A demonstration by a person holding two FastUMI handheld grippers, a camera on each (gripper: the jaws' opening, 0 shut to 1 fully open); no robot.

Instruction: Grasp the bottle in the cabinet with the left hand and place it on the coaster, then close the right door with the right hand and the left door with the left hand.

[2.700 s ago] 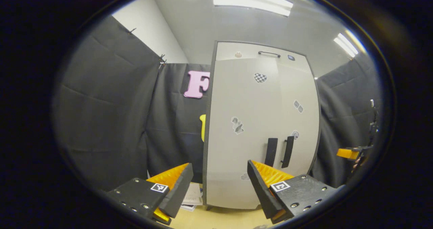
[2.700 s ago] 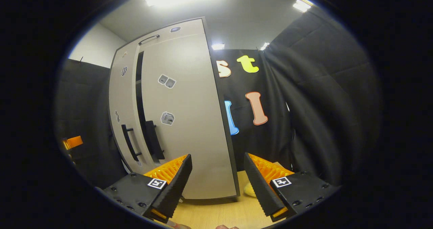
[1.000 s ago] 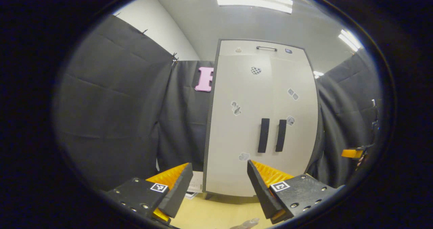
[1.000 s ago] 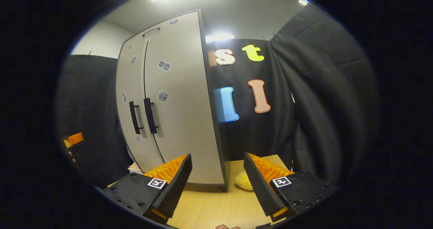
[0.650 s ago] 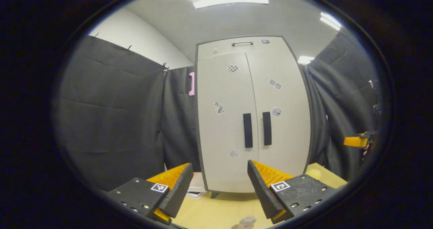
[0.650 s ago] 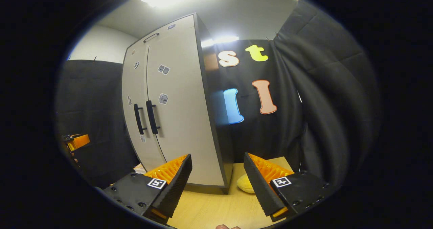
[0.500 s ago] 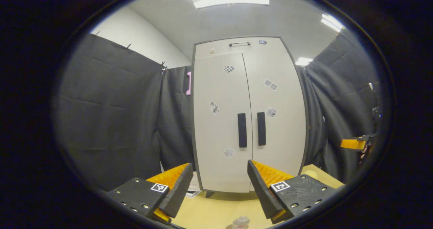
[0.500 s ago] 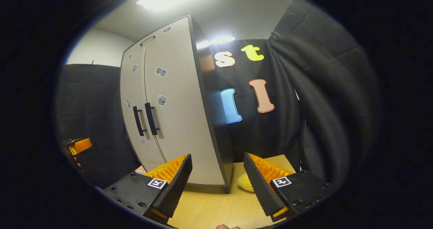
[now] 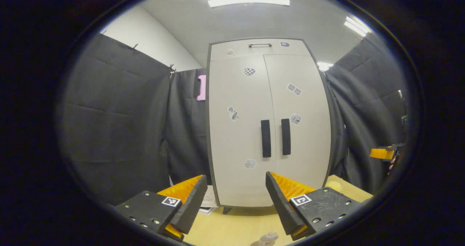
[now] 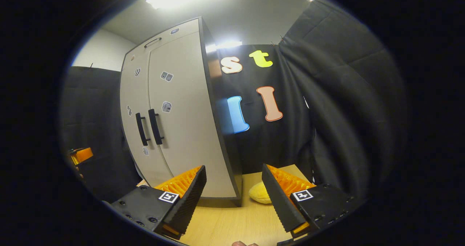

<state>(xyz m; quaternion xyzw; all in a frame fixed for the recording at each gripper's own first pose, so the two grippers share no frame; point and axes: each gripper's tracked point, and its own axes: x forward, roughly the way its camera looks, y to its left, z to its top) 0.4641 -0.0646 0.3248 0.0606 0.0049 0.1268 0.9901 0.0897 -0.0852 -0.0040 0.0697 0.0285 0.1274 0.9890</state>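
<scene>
The pale grey cabinet (image 9: 269, 129) stands on the wooden table with both doors flush and its two dark handles (image 9: 266, 138) side by side. In the right gripper view the cabinet (image 10: 174, 122) stands to the left, doors also flush. The clear bottle's top (image 9: 269, 236) peeks up at the bottom edge of the left gripper view, below my fingers. My left gripper (image 9: 234, 206) is open and holds nothing, a little back from the doors. My right gripper (image 10: 234, 198) is open too, off the cabinet's right corner. The right gripper (image 9: 381, 153) appears at the far right of the left gripper view.
A yellow soft object (image 10: 259, 195) lies on the table (image 10: 225, 224) by the cabinet's right side. Papers (image 9: 209, 202) lie beside the cabinet's left foot. Black cloth walls close in on both sides. The left gripper (image 10: 81, 155) appears at the right gripper view's left edge.
The left door has swung fully shut, closing the dark gap between the doors. Both grippers have drawn back from the cabinet, and the left one now faces it square on.
</scene>
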